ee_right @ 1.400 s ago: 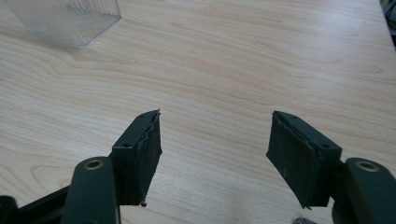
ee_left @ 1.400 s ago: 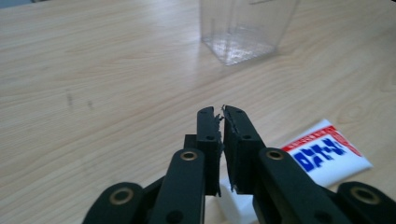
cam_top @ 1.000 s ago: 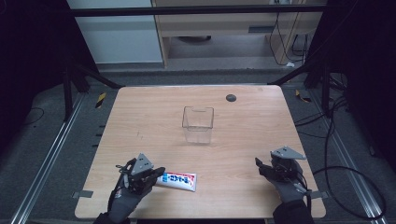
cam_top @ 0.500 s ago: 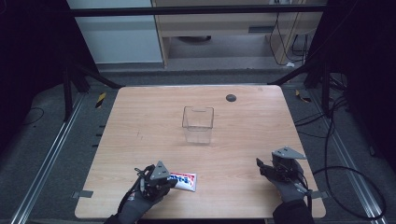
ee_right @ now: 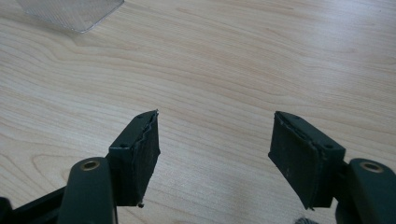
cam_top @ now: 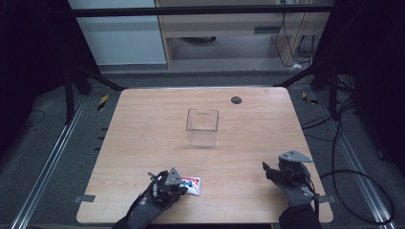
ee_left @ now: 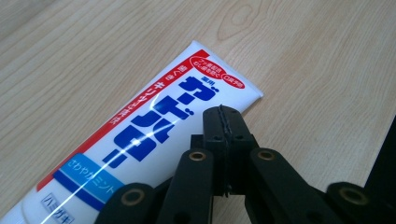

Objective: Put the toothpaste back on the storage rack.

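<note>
A white toothpaste tube [cam_top: 192, 184] with red and blue print lies flat near the table's front edge, left of centre. My left gripper [cam_top: 177, 183] is over the tube's left part with its jaws pressed together. In the left gripper view the tube [ee_left: 140, 140] runs diagonally beneath the shut left gripper [ee_left: 223, 113], and nothing sits between the jaws. My right gripper [cam_top: 269, 170] rests near the front right of the table. Its own view shows the right gripper [ee_right: 215, 135] open wide over bare wood.
A clear plastic square container [cam_top: 202, 126] stands upright at the table's middle; its corner shows at the top left of the right gripper view [ee_right: 70, 11]. A small dark round disc [cam_top: 236, 99] lies near the far edge. Cables trail off the floor at right.
My left gripper has moved right along the front edge and now covers the tube's left end. The right gripper has stayed where it was.
</note>
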The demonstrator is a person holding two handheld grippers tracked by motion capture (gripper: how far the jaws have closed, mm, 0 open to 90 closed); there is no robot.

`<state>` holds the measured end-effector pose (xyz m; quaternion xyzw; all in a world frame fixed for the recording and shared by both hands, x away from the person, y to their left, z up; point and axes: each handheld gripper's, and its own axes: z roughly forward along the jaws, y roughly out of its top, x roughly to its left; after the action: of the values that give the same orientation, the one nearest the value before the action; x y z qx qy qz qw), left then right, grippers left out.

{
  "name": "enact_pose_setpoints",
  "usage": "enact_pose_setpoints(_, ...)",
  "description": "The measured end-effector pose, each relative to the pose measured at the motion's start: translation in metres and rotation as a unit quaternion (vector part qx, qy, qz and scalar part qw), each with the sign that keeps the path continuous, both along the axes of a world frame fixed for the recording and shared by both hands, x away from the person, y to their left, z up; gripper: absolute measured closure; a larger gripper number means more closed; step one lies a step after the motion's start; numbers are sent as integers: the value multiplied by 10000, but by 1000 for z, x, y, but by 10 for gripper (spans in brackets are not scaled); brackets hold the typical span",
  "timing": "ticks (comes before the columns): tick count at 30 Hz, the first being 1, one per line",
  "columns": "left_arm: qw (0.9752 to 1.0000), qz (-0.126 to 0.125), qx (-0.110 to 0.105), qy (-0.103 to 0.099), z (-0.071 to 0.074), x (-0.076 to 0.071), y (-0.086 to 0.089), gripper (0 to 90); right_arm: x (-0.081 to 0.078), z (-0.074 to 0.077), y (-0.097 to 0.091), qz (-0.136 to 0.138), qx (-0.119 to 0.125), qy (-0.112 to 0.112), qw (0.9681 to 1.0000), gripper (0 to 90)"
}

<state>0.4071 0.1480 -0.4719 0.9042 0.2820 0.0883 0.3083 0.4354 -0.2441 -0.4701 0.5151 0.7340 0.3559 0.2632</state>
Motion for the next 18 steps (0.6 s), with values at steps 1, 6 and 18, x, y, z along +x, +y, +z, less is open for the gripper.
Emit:
enact_pose_setpoints(1,10000,-14,3,10,-1,0,-1,889,0,0,0,-1,-8,6,10000,324)
enact_pose_setpoints(6,10000,-56,47,24,-4,3,-4,889,1,-1,0,-12,-25,14,10000,323)
enact_pose_setpoints(18,9999,69,-12,-124,-4,8,-5,888,1,-1,0,-27,-18,29,10000,323)
